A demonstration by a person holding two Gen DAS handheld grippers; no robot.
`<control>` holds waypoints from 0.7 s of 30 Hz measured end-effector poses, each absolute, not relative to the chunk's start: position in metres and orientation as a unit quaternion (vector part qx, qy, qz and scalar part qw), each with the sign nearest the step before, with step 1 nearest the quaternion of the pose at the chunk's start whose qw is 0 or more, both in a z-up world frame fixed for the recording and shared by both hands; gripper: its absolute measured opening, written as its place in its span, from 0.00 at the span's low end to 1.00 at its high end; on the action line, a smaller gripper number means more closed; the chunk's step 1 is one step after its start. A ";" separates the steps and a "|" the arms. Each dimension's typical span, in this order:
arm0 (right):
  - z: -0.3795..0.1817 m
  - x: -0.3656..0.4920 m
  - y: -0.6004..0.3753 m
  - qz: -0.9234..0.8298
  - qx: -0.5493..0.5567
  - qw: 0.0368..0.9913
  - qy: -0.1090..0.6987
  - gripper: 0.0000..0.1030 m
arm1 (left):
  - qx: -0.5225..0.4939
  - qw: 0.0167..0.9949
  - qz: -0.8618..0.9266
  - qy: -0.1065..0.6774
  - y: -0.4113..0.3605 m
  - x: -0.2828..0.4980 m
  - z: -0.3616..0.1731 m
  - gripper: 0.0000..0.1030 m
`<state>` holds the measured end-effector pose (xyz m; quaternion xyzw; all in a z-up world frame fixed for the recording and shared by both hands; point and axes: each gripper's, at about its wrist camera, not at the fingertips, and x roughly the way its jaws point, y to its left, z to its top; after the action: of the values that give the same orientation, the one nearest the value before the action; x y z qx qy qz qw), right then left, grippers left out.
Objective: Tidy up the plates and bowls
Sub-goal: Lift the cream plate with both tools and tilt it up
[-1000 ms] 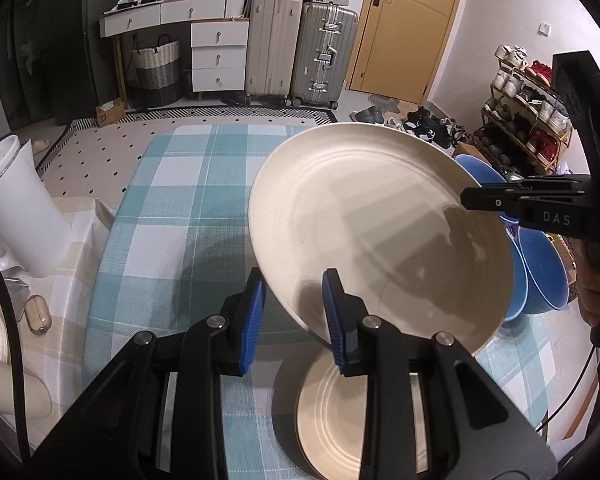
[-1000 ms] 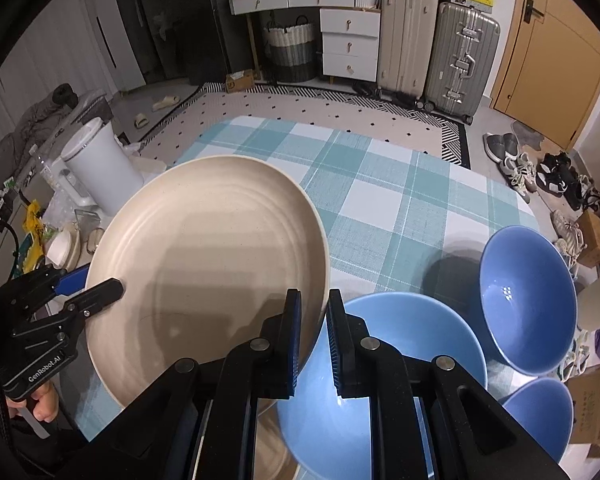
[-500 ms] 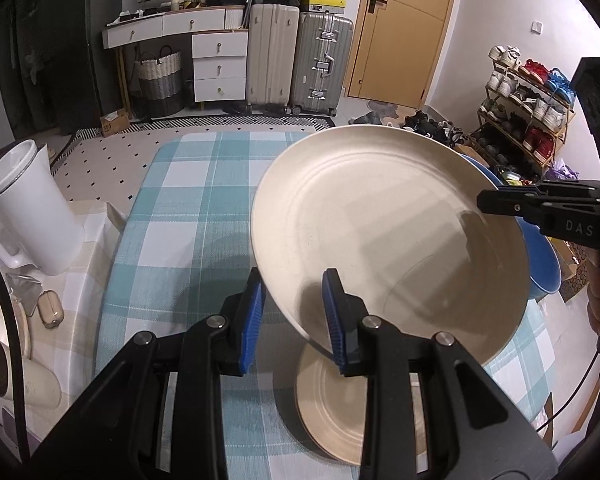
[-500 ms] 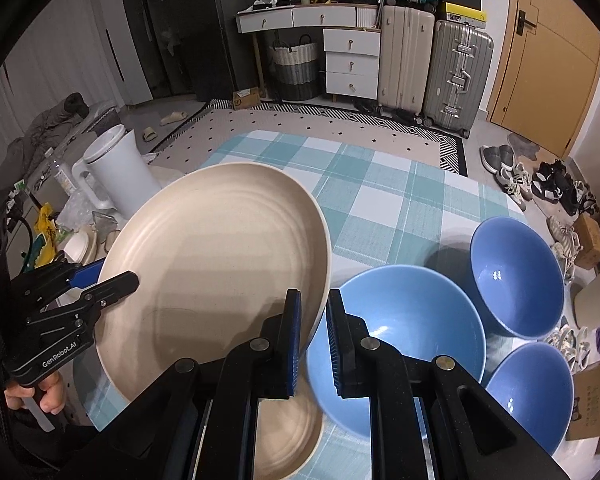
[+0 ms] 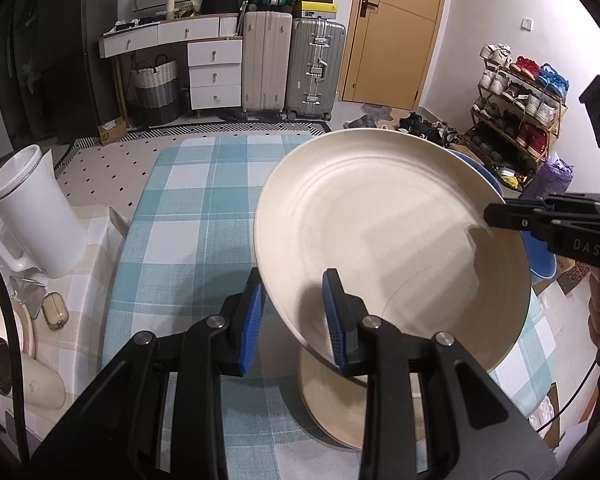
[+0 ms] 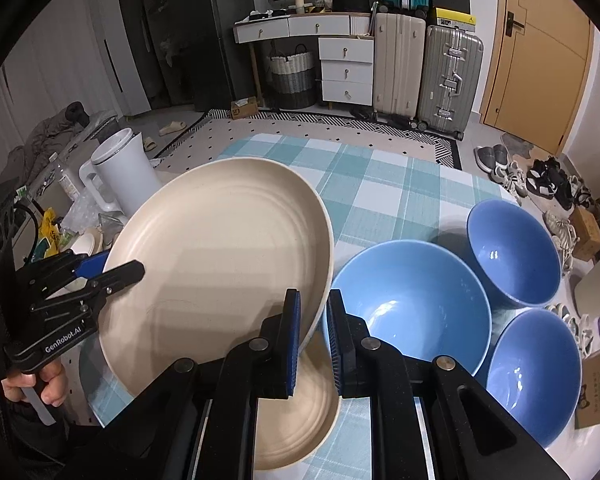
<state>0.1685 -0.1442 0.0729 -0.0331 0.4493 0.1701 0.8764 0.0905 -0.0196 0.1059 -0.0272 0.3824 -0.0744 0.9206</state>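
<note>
Both grippers hold one big cream plate (image 5: pixel 388 236) up in the air, tilted. The left gripper (image 5: pixel 294 316) pinches its near rim; the right gripper (image 6: pixel 313 330) pinches the other side (a smaller cream plate (image 6: pixel 296 424) lies below on the checked surface (image 5: pixel 188 216)).

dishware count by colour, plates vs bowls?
Cream plates: 2, the held plate and the plate on the table
Blue bowls: 3, large, far, near
Total: 5

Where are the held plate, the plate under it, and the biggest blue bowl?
held plate (image 6: pixel 220 248), right wrist view, centre of its face.
lower plate (image 6: pixel 292 432), right wrist view, exposed ridged face.
biggest blue bowl (image 6: pixel 412 296), right wrist view, inner wall.
</note>
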 end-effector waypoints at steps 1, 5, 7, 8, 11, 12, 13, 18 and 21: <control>0.072 0.167 -0.144 0.171 -0.031 0.877 0.449 0.13 | -0.028 0.921 -0.075 0.382 -0.018 0.089 0.106 0.25; 0.068 0.159 -0.141 0.176 -0.022 0.877 0.446 0.14 | -0.030 0.921 -0.077 0.381 -0.013 0.081 0.106 0.25; 0.067 0.157 -0.140 0.178 -0.019 0.878 0.445 0.14 | -0.030 0.921 -0.076 0.381 -0.012 0.080 0.106 0.25; 0.066 0.155 -0.139 0.178 -0.018 0.878 0.445 0.14 | -0.030 0.921 -0.076 0.381 -0.010 0.080 0.106 0.25; 0.062 0.150 -0.137 0.177 -0.019 0.878 0.444 0.14 | -0.032 0.920 -0.076 0.382 -0.008 0.077 0.104 0.25; 0.060 0.148 -0.137 0.176 -0.020 0.879 0.443 0.14 | -0.032 0.920 -0.076 0.384 -0.008 0.075 0.103 0.25; 0.058 0.147 -0.137 0.176 -0.019 0.879 0.443 0.14 | -0.033 0.919 -0.076 0.384 -0.007 0.074 0.102 0.25; 0.043 0.144 -0.141 0.174 -0.006 0.874 0.453 0.14 | -0.032 0.915 -0.079 0.394 -0.009 0.069 0.091 0.25; 0.035 0.143 -0.142 0.173 -0.002 0.872 0.459 0.14 | -0.030 0.913 -0.080 0.399 -0.011 0.071 0.083 0.25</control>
<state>0.1430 -0.1422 0.0353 -0.0024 0.4586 0.1729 0.8717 0.0708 -0.0107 0.0835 -0.0300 0.3987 -0.0800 0.9131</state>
